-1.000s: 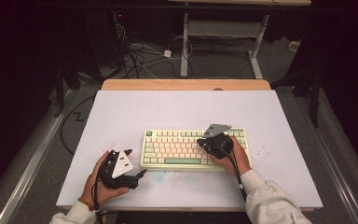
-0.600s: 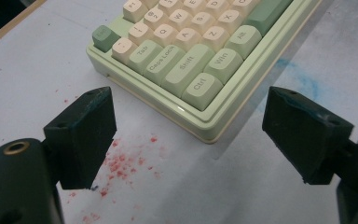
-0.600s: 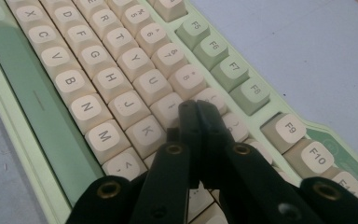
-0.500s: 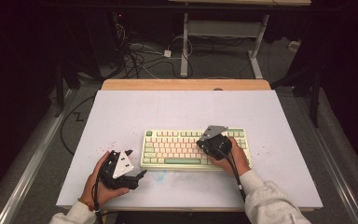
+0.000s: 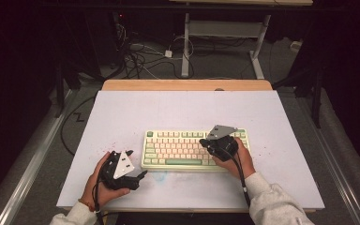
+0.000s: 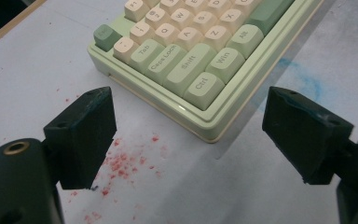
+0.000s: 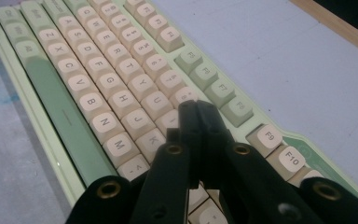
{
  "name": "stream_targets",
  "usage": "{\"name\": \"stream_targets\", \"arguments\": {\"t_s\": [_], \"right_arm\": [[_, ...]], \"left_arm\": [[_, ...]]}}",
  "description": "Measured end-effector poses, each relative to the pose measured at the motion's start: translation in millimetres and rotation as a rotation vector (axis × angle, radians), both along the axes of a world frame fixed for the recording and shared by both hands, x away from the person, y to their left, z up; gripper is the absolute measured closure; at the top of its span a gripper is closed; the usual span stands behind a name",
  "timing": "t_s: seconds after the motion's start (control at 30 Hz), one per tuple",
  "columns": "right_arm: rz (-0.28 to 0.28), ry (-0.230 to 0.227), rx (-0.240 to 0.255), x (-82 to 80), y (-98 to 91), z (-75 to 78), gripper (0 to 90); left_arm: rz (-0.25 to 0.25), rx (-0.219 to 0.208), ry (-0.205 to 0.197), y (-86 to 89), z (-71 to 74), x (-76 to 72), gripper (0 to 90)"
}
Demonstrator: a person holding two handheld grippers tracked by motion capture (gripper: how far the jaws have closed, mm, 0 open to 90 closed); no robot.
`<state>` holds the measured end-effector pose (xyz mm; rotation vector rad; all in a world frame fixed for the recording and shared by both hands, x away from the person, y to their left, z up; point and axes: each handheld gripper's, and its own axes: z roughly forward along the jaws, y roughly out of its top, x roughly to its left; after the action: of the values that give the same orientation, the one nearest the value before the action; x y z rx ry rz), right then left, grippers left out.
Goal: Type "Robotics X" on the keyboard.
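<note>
Here the right tool, jaws pressed together, sits over the keyboard; the left tool, jaws spread apart, rests left of it on the table.

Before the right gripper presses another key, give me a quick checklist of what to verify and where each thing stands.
1. Right gripper jaws shut to one narrow tip: ok.
2. Tip over the keyboard, near the I and O keys in the right gripper view: ok.
3. Which single key the tip rests on: cannot tell, the jaws hide it.
4. Left gripper open and off the keyboard, beside its Ctrl corner: ok.
5. Keyboard flat on the table, square to its front edge: ok.
6. Red specks near the left gripper kept off the keys: ok.
</note>
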<state>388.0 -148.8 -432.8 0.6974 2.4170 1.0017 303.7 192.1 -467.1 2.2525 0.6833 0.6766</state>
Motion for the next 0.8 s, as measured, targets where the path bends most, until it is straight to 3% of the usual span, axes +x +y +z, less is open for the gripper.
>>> {"name": "stream_targets", "arguments": {"t_s": [0.13, 0.27, 0.53, 0.67, 0.8], "right_arm": [[-0.005, -0.014, 0.019, -3.9, -1.7, 3.0, 89.8], [-0.004, -0.025, 0.036, -7.4, -3.6, 5.7, 82.9], [-0.011, -0.075, 0.087, -14.5, -8.5, 12.7, 54.6], [-0.016, -0.104, 0.089, -18.1, -10.8, 15.6, 38.2], [-0.021, -0.129, 0.099, -23.2, -14.2, 17.7, 29.7]], "left_arm": [[0.0, 0.001, 0.001, -0.3, -0.2, 0.1, 16.3], [0.002, 0.001, 0.002, -0.6, -0.2, -0.1, 16.4], [0.004, 0.002, 0.004, -0.1, 0.2, 0.4, 16.5], [0.008, 0.003, 0.005, 0.0, 0.2, 0.8, 16.5], [0.033, -0.019, 0.004, 0.9, 1.2, 0.7, 19.6]]}}
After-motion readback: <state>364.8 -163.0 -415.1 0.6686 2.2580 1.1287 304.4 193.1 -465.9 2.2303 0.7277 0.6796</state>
